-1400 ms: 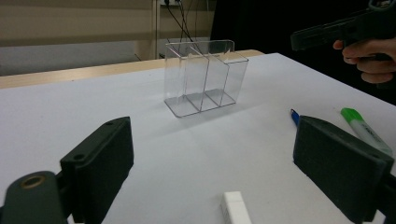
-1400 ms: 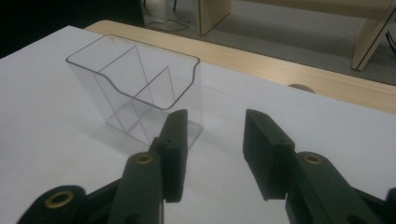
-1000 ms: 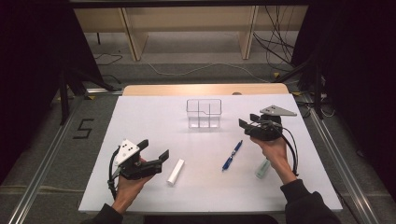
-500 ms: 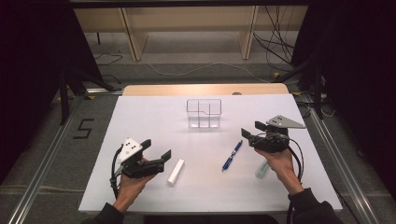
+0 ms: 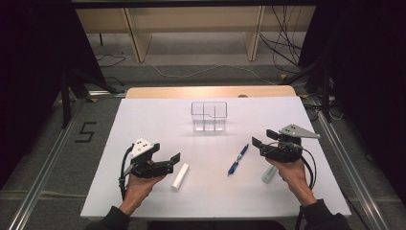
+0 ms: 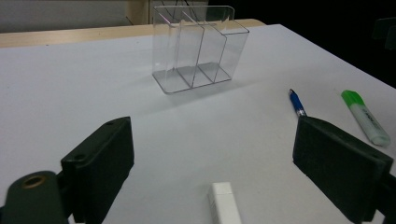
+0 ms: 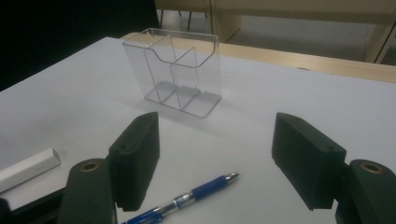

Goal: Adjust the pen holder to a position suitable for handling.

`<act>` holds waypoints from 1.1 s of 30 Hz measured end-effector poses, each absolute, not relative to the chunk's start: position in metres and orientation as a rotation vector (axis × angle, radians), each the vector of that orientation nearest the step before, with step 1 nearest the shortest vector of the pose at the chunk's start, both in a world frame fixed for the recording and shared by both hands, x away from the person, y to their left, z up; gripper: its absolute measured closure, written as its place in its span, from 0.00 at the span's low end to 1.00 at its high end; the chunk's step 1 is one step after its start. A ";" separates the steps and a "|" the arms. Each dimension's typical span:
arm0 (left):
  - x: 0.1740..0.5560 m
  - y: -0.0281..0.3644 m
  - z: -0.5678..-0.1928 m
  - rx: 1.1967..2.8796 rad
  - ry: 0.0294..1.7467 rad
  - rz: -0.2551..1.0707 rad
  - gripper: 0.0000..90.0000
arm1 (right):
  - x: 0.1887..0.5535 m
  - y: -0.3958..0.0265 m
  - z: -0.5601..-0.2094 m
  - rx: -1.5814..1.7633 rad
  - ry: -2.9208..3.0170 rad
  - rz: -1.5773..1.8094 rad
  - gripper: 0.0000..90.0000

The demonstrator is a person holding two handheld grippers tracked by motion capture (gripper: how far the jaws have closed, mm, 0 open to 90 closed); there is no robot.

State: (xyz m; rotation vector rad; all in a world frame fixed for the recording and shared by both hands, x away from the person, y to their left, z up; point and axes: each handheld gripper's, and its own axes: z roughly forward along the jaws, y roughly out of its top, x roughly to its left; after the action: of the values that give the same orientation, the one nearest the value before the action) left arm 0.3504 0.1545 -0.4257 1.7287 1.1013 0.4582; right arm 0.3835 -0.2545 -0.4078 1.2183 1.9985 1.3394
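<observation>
Judging by how things lie, the tidying has not really begun: the clear acrylic organizer (image 5: 209,116) stands with all of its compartments bare, at about twelve o'clock on the white table (image 5: 143,120), and every writing item lies flat on the tabletop.

The right gripper (image 5: 261,143) hovers at roughly four o'clock of the organizer. Its jaws stand well apart with nothing between them, and they have just been opening wider. In the right gripper view the blue pen (image 7: 187,200) lies just below and between the jaws, tip pointing toward the organizer, so this pen looks like the first thing to be picked up. In the high view the pen sits just at nine o'clock of that gripper, not touching it.

The green highlighter (image 5: 268,174) lies close under the right hand, at about six o'clock of the gripper.

The left gripper (image 5: 173,161) waits at about seven o'clock of the organizer, jaws spread and holding nothing. The white eraser-like stick (image 5: 180,176) lies just off its tips, at four o'clock.

Left to do, as far as can be judged: grasp the pen, the highlighter and the white stick, and stand each in the organizer.
</observation>
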 end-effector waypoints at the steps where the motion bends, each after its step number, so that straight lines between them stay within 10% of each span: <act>1: 0.351 0.152 -0.425 1.736 1.099 0.456 0.13 | 0.382 -0.255 -0.408 1.223 2.000 1.338 0.37; 33: 0.371 0.087 -0.422 1.956 1.062 0.316 0.15 | 0.350 -0.262 -0.416 1.212 1.995 1.357 0.33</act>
State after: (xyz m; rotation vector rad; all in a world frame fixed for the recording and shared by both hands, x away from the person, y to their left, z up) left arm 0.3709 0.0871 -0.4225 1.9556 1.0619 0.3160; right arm 0.3500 -0.2623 -0.4161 1.2117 1.9949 1.3568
